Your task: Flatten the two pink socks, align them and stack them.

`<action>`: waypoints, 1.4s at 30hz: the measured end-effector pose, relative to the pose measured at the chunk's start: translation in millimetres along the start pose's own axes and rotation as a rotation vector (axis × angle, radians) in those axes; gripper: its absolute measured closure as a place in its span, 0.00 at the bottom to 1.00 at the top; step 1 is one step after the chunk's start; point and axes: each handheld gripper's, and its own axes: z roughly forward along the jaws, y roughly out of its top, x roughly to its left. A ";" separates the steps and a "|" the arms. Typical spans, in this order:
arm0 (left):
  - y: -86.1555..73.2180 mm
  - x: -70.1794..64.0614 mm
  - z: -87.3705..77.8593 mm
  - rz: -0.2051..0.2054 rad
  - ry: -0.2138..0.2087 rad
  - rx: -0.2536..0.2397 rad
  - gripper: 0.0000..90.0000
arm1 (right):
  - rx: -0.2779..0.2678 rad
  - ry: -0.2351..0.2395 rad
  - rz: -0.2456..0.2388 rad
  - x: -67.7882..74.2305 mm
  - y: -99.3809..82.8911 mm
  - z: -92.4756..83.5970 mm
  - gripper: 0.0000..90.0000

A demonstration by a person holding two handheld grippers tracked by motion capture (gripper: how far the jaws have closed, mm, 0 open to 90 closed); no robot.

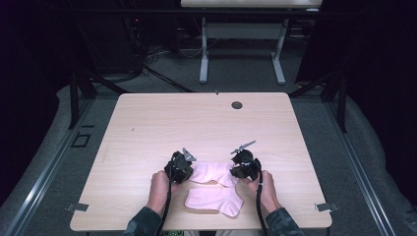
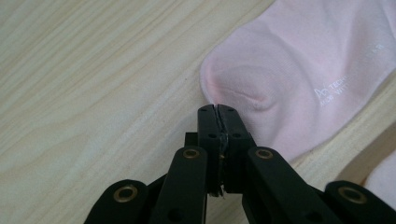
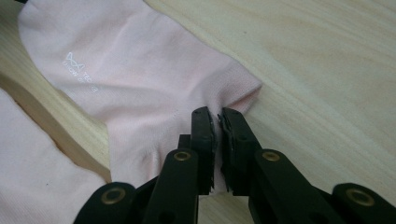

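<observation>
Pinching opposite ends of the upper pink sock (image 1: pixel 212 173), left tongs (image 2: pixel 218 108) and right tongs (image 3: pixel 215 113) are clenched.

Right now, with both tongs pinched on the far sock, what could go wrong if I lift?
1. The left tongs grip only the thin edge of the far sock, so it may slip out.
2. The right tongs bunch its cuffed end; an uneven pull could leave it wrinkled.
3. The near sock lies very close and might be dragged.
</observation>
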 end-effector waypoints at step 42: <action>-34.8 -17.9 -85.7 -0.157 -0.317 -0.134 0.99 | 0.003 0.103 -0.017 28.0 -42.6 -74.3 0.92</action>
